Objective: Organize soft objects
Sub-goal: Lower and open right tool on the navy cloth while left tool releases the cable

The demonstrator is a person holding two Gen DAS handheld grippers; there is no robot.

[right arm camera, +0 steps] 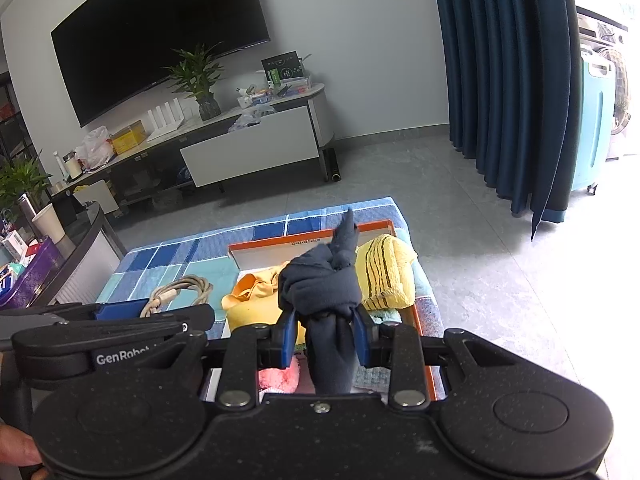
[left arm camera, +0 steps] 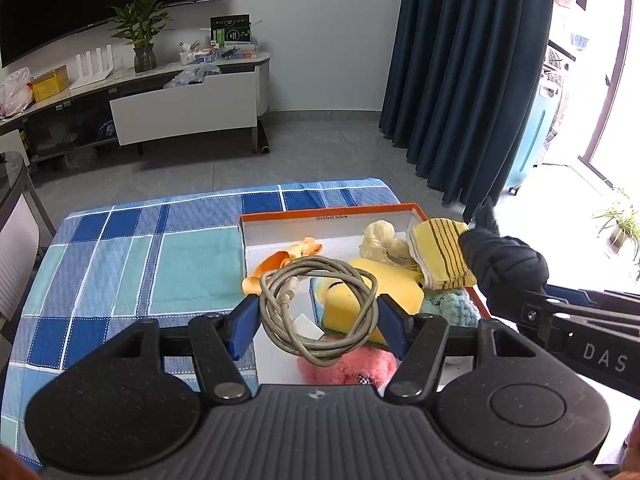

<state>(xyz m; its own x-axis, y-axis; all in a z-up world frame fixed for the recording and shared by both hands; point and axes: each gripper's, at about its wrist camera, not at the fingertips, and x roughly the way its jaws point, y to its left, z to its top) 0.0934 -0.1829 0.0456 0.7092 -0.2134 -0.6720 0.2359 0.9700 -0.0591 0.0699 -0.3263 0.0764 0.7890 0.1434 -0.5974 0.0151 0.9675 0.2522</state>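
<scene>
An orange-rimmed white box (left arm camera: 328, 210) on the blue checked cloth holds a yellow sponge (left arm camera: 384, 276), a cream plush (left arm camera: 380, 240), a yellow striped cloth (left arm camera: 440, 252), an orange ribbon (left arm camera: 280, 258), a teal knit piece (left arm camera: 452, 306) and a pink plush (left arm camera: 344, 368). My left gripper (left arm camera: 318, 322) is shut on a coiled grey cable (left arm camera: 320, 304) above the box's left part. My right gripper (right arm camera: 324, 334) is shut on a knotted dark blue cloth (right arm camera: 320, 284), held over the box (right arm camera: 308, 240). The dark cloth also shows in the left wrist view (left arm camera: 500, 260).
The blue checked cloth (left arm camera: 140, 260) covers the table left of the box. A TV stand (left arm camera: 184, 108) and a plant (left arm camera: 142, 28) stand behind on the grey floor. Dark blue curtains (left arm camera: 472, 80) hang at right. A glass-topped table (right arm camera: 60, 256) with clutter is at left.
</scene>
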